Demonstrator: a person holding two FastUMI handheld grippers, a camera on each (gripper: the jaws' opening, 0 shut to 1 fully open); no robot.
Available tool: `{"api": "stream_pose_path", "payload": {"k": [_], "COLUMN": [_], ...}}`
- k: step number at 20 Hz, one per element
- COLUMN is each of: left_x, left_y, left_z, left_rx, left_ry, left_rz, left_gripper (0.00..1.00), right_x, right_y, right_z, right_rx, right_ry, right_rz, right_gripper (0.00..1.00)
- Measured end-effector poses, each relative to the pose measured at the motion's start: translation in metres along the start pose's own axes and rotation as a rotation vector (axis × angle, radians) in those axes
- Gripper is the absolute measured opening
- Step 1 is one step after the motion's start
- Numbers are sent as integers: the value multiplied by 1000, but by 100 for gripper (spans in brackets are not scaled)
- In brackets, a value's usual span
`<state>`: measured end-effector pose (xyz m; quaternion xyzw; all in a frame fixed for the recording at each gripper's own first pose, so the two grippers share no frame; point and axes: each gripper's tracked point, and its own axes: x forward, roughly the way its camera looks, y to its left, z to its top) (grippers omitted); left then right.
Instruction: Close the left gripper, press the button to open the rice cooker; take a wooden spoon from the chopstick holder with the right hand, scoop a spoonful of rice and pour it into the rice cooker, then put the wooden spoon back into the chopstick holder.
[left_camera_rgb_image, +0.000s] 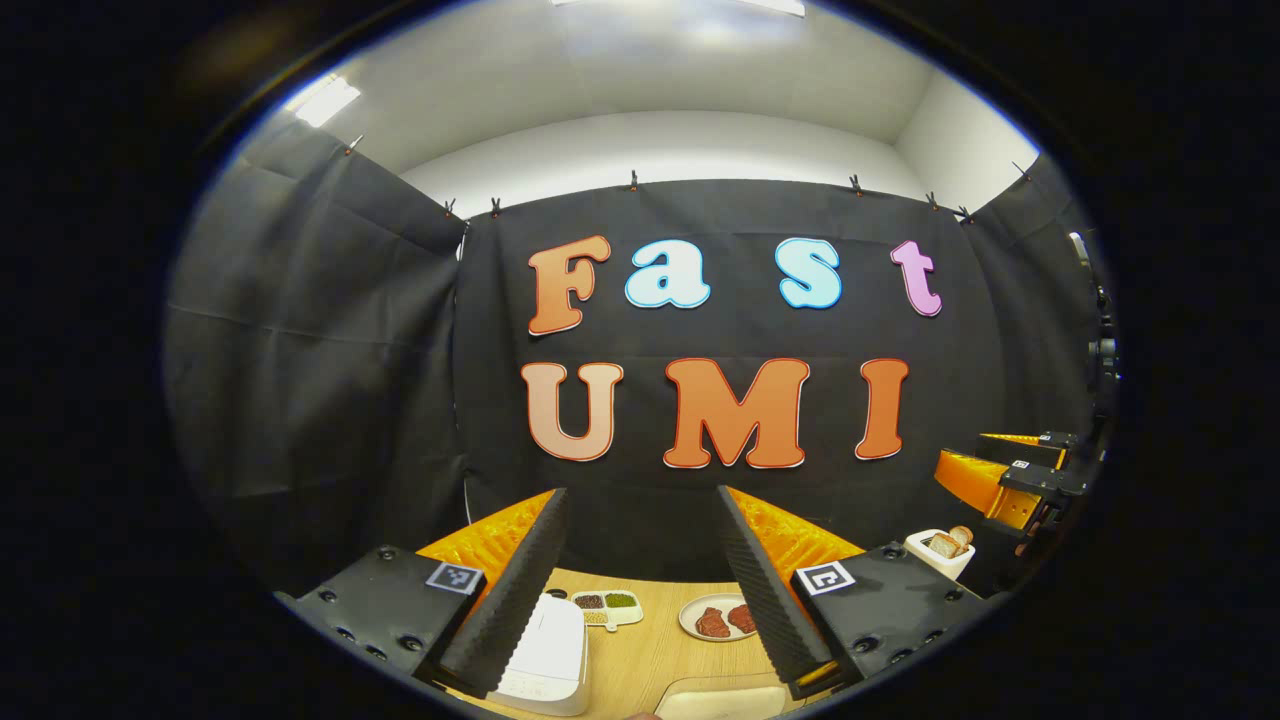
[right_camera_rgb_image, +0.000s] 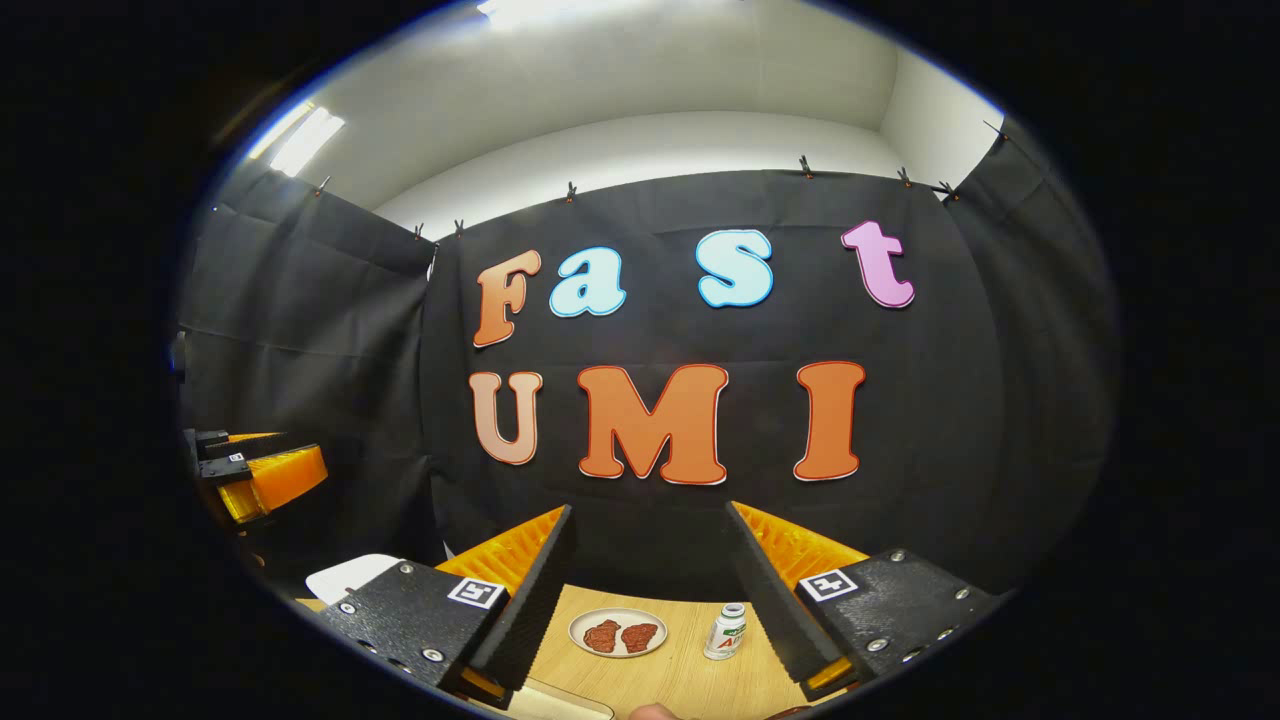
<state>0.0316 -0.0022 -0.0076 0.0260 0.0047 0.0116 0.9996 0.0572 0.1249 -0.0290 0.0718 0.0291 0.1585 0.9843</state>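
The white rice cooker (left_camera_rgb_image: 545, 650) sits on the wooden table (left_camera_rgb_image: 650, 650) with its lid down, partly behind my left gripper's left finger. My left gripper (left_camera_rgb_image: 641, 492) is open and held above the table, with nothing between its fingers. In the right gripper view my right gripper (right_camera_rgb_image: 649, 507) is also open and empty, raised over the table (right_camera_rgb_image: 680, 670). Each gripper shows at the other view's edge: the right gripper (left_camera_rgb_image: 1010, 475) at far right, the left gripper (right_camera_rgb_image: 255, 470) at far left. A white rounded body (right_camera_rgb_image: 350, 575) below the left gripper looks like the cooker.
A small divided dish of beans (left_camera_rgb_image: 607, 606) and a plate of red meat (left_camera_rgb_image: 722, 618) lie behind the cooker. A white toaster with bread (left_camera_rgb_image: 940, 550) stands at the right. A small white bottle (right_camera_rgb_image: 727, 632) stands beside the meat plate (right_camera_rgb_image: 618, 633). A cream tray edge (left_camera_rgb_image: 720, 700) lies nearest.
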Motion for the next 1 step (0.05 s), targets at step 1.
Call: {"api": "stream_pose_path", "payload": {"k": [1], "left_x": [0], "left_y": [-2], "left_z": [-1], "left_rx": [0], "left_ry": [2], "left_rz": [-3], "left_gripper": [98], "right_x": [0], "right_y": [0], "right_z": [-1], "right_rx": [1], "right_ry": [3], "right_rz": [-3], "right_gripper": [92]}}
